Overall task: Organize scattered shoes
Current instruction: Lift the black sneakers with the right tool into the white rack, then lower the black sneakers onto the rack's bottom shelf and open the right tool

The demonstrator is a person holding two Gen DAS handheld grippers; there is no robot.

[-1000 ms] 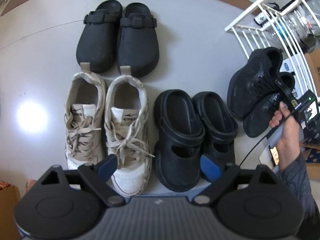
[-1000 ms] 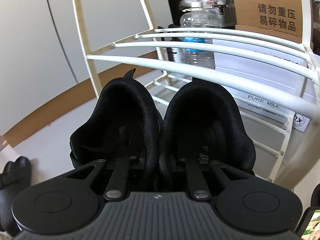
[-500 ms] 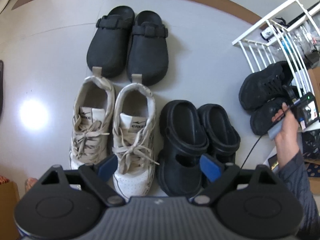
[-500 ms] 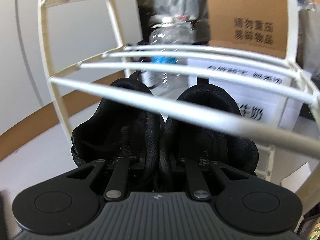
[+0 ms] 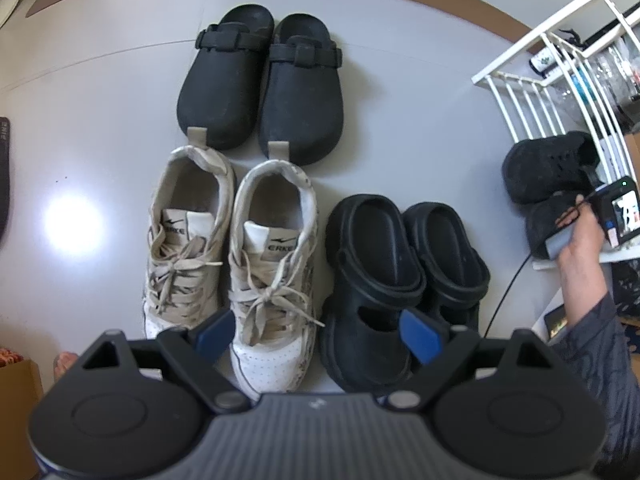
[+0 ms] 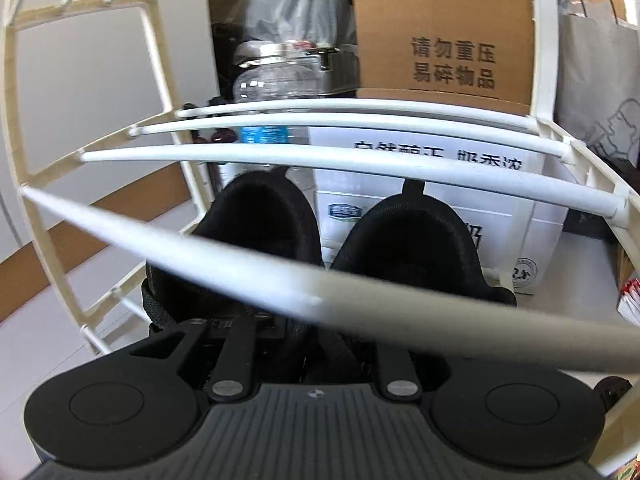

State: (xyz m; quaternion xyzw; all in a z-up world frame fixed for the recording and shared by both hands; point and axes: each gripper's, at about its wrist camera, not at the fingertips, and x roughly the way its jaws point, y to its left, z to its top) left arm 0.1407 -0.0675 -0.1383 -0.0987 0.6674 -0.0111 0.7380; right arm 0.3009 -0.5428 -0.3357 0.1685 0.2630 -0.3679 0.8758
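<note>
My right gripper (image 6: 316,328) has its fingers inside a pair of black sneakers (image 6: 260,232), pinching their two inner collars together; its jaws are opening, still narrow. The pair sits on the lower tier of the white shoe rack (image 6: 320,160), beneath a rail. From the left wrist view the black sneakers (image 5: 548,168) lie at the rack (image 5: 516,68), with a person's hand (image 5: 576,240) behind them. My left gripper (image 5: 318,332) hangs open and empty above the floor, over white lace-up sneakers (image 5: 228,248) and black sandals (image 5: 400,280). Black clogs (image 5: 260,88) stand paired further off.
Behind the rack stand a cardboard box (image 6: 444,32), a clear plastic bottle (image 6: 276,80) and a white carton (image 6: 500,216). A paper bag (image 6: 592,80) sits at the right. A rack rail (image 6: 200,252) crosses close above the sneakers. Bare grey floor (image 5: 100,100) spreads left of the shoes.
The right gripper has carried the black sneakers further in under the rack's rails and tilted downward. The left gripper has kept still and open.
</note>
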